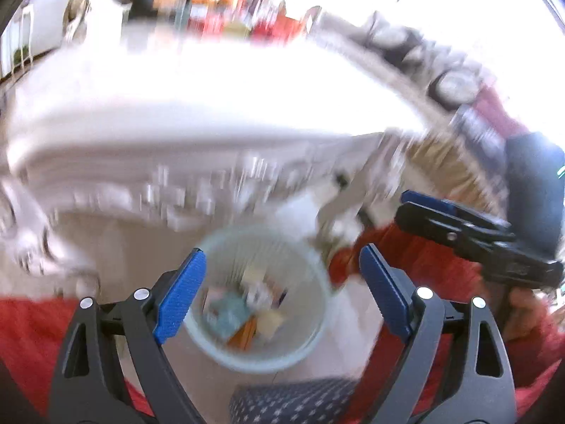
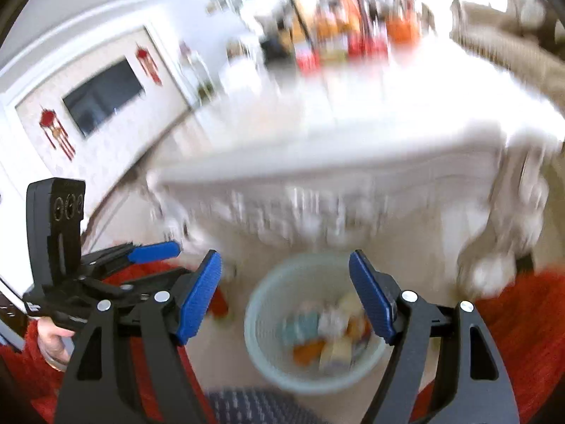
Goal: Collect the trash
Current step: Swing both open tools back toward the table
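looking down both wrist views, heavy motion blur throughout. pale translucent ribbed waste bin (image 1: 259, 300) stands upright on the light floor, below the near edge of a white table (image 1: 212, 92); in the left wrist view it sits centre to 6 o'clock, framed between the blue pads. trash in bin (image 1: 247, 314): blurred mix of teal, white, orange and yellowish pieces, individual items cannot be told. left gripper (image 1: 282, 286): jaws spread wide, nothing between the pads, touching nothing; bin lies beyond and below them. right gripper (image 2: 286, 296): jaws also spread, a little narrower, empty, no contact with the bin, which shows at 6 o'clock between its fingers. each gripper appears in the other's view: the right one at 3 o'clock in the left view, the left one at 9 o'clock in the right view, held by a hand (image 2: 53, 339) in a red sleeve. dark dotted fabric (image 1: 293, 402) at 6 o'clock, red rug (image 2: 522, 325) at 4 o'clock. far table end at 12 o'clock holds blurred red and orange items.
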Available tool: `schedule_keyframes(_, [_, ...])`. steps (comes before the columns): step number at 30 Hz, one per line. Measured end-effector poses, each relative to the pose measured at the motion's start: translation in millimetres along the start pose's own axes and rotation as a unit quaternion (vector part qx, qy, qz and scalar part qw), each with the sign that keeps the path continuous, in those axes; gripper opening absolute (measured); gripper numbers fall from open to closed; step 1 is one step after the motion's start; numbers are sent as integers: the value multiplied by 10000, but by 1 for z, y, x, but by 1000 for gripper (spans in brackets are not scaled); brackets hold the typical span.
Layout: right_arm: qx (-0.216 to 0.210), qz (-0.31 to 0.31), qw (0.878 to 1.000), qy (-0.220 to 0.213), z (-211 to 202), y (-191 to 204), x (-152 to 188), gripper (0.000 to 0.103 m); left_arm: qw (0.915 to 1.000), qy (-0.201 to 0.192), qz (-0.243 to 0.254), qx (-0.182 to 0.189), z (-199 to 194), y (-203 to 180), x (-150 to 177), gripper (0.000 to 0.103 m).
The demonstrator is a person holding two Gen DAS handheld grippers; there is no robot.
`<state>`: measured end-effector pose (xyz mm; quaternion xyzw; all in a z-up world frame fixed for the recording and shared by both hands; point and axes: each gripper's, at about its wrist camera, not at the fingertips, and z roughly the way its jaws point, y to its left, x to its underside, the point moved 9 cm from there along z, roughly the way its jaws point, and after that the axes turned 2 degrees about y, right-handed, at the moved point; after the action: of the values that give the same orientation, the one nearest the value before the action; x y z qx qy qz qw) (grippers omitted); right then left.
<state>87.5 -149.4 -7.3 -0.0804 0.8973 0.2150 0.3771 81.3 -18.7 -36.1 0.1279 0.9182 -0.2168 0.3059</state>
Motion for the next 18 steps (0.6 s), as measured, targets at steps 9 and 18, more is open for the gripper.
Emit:
schedule_keyframes(9, [776,-198,9948,-635,26,-52,-147,82,9958,-424,-182,-791,36,38,-186,86])
schedule_keyframes(18, [751,-462,9961,3,120,-102,-223,81,9802,-450,-1236,-1479,156,118,-319,86])
